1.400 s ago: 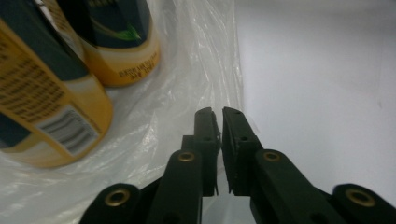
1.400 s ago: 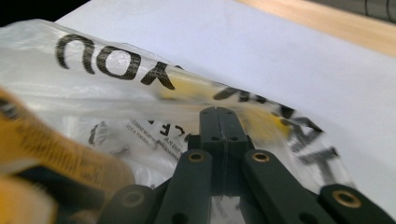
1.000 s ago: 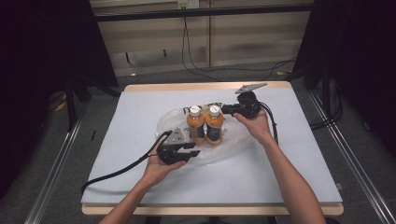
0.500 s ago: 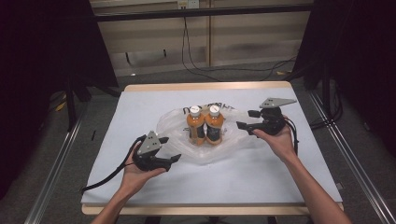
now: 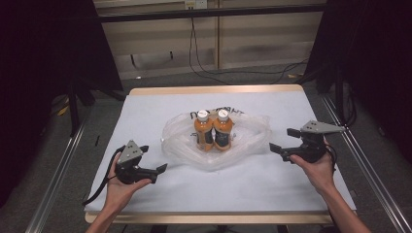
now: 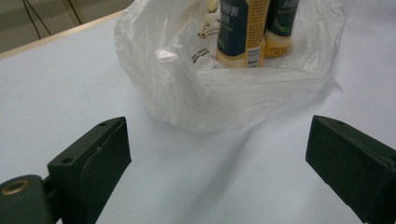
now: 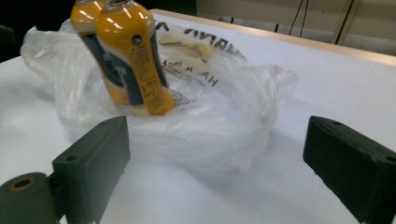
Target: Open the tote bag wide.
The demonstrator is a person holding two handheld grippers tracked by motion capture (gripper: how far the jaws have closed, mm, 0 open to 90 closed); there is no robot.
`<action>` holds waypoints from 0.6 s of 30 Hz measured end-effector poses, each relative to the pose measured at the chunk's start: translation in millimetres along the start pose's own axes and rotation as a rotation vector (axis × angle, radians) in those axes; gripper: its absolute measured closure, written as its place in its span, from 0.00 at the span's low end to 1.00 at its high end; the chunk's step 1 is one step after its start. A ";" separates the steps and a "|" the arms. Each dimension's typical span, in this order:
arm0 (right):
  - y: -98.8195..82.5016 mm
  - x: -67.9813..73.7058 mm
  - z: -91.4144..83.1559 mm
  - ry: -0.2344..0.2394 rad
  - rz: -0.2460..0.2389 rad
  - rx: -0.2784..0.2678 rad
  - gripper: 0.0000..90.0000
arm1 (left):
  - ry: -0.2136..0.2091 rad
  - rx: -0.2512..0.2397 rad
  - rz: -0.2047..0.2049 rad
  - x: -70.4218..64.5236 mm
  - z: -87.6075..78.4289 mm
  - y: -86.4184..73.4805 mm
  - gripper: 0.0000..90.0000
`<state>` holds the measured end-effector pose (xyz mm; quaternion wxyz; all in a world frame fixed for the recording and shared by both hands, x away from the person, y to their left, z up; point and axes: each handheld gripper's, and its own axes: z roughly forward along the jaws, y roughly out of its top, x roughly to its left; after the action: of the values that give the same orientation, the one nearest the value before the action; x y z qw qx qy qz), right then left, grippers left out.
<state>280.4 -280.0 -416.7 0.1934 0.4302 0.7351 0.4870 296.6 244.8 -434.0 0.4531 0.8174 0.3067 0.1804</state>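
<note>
White table [image 5: 145, 111]: bag [image 5: 184, 145] lies apparently untouched between both grippers' fingers.

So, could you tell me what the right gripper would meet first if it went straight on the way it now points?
Most likely the crumpled plastic bag; the right gripper stands open, aimed at it.

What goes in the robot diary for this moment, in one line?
left gripper: open, empty | right gripper: open, empty | bottles: two, upright in bag | grippers: apart from bag, either side
</note>
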 end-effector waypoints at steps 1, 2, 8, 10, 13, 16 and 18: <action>-3.5 0.7 -3.8 -0.005 0.006 0.003 0.08 | -0.011 -0.008 -0.025 2.0 -3.8 -2.5 0.05; -7.2 0.8 -6.6 -0.005 0.014 0.009 0.08 | -0.020 -0.023 -0.064 3.6 -8.1 -5.6 0.06; -28.3 4.8 -23.0 -0.039 0.019 0.021 0.08 | 0.055 -0.034 -0.076 0.7 -32.5 -24.9 0.05; -32.8 7.2 -28.7 -0.044 0.021 0.021 0.08 | 0.060 -0.025 -0.072 -3.0 -36.8 -32.3 0.05; -41.8 9.9 -38.0 -0.061 0.037 -0.002 0.09 | 0.063 -0.043 -0.093 -9.1 -41.5 -43.6 0.04; -52.9 13.1 -45.9 -0.076 0.055 -0.028 0.09 | 0.030 -0.060 -0.093 -15.7 -44.6 -46.7 0.04; -57.3 15.6 -48.6 -0.093 0.056 -0.020 0.09 | 0.017 -0.059 -0.070 -19.5 -43.5 -46.8 0.04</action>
<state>212.1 -302.8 -443.2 0.2181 0.4709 0.7080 0.4790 241.3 278.0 -451.3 0.4804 0.7910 0.3333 0.1803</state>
